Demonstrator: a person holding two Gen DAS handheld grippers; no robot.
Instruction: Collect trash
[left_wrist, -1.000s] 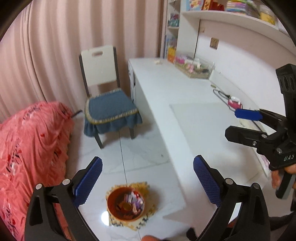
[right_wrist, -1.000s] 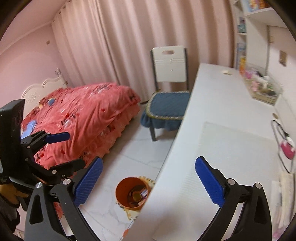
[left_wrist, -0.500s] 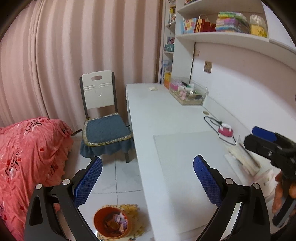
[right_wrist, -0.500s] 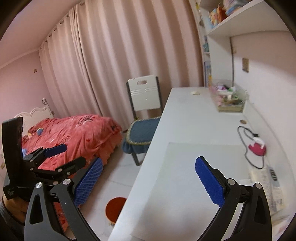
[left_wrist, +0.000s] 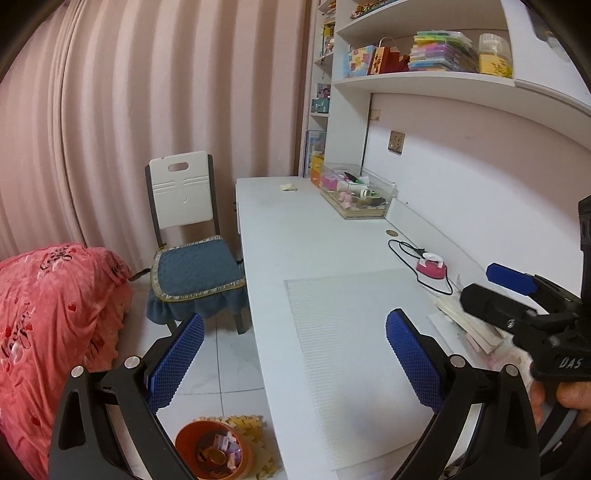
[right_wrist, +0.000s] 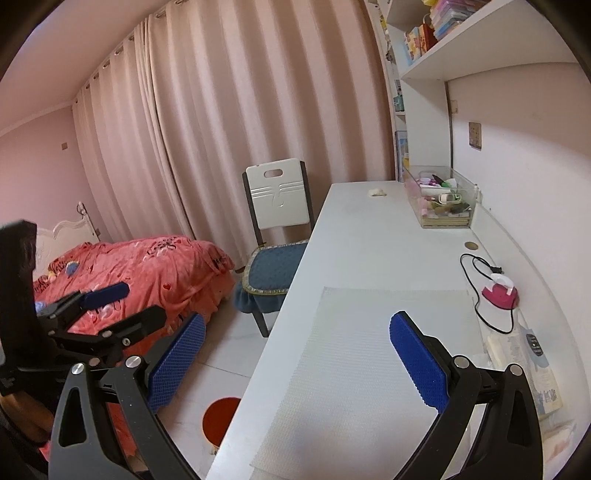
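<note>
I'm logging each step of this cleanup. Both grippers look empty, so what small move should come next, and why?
Probably reach the right gripper toward the small crumpled scrap at the desk's far end. Both grippers are open and empty, and the orange bin already holds trash.

left wrist: above desk (left_wrist: 314, 251) edge | right wrist: over desk | shared: chair (left_wrist: 184, 206)

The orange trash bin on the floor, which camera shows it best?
The left wrist view. There the orange bin shows its open top, with wrappers and scraps inside, standing on a yellow mat beside the desk. In the right wrist view only part of the bin shows; the desk edge hides the rest and its contents.
</note>
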